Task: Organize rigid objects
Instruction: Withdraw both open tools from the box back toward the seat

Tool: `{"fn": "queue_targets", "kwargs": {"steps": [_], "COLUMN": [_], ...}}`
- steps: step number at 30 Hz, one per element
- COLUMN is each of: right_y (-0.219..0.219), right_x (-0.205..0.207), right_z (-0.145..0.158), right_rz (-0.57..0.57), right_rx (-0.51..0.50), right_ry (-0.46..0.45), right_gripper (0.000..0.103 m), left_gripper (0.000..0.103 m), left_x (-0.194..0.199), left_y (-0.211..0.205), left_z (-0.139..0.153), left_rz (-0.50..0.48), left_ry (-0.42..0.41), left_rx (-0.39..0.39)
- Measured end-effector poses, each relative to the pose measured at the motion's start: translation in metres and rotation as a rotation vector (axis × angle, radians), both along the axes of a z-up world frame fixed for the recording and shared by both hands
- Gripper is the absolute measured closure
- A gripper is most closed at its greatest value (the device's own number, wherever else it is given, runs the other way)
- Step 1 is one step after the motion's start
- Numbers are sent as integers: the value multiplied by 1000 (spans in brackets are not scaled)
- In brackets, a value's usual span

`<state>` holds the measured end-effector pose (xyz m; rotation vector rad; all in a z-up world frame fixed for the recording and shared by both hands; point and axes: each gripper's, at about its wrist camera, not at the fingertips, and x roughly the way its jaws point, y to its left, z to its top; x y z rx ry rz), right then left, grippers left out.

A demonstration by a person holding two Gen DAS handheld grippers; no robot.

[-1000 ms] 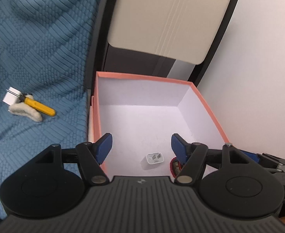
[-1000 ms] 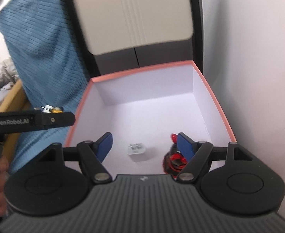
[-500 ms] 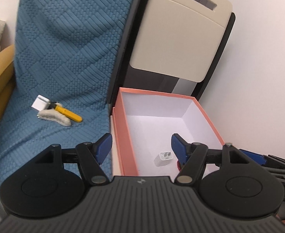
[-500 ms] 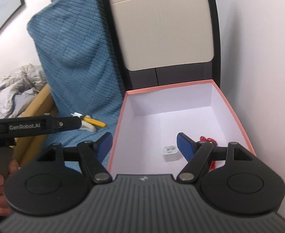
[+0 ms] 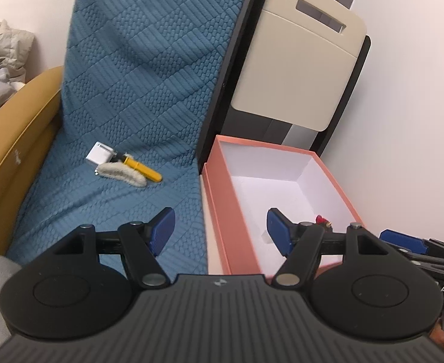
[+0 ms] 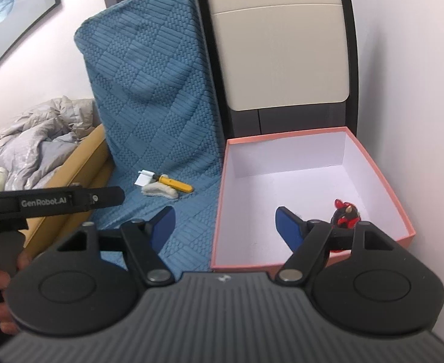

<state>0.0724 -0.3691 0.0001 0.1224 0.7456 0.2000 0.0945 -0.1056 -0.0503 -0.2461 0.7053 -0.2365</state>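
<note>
Blue quilted seat cover [image 5: 137, 96], ahead-left of my left gripper [image 5: 220, 230], carries yellow-handled tool [image 5: 143, 168]; pink box [image 6: 373, 157] ahead of my right gripper [image 6: 225, 224] holds red toy [image 6: 344, 213]. Both jaws released, grasping nothing.

Both the left gripper [image 5: 220, 228] and the right gripper [image 6: 225, 227] are tilted downward side by side, blue-padded jaws apart and holding nothing.
</note>
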Motion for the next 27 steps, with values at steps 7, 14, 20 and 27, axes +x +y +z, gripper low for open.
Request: {"fn": "queue_targets", "kwargs": {"steps": [7, 14, 20, 27], "right_y": [22, 39, 58, 71], "right_x": [-27, -43, -52, -60], "right_z": [4, -2, -8, -15], "right_rz": [6, 17, 20, -5], "right_rx": [0, 9, 21, 35], "right_ry": [-21, 1, 10, 23], "right_gripper": [28, 28, 28, 28], "left_gripper": [31, 31, 31, 31], "left_x": [-30, -48, -60, -66], "left_y": [24, 47, 62, 76], "left_z": [-4, -11, -20, -31], "left_rz": [25, 19, 11, -9], "left_ry": [-4, 1, 9, 24], "left_rx": [5, -23, -33, -37]}}
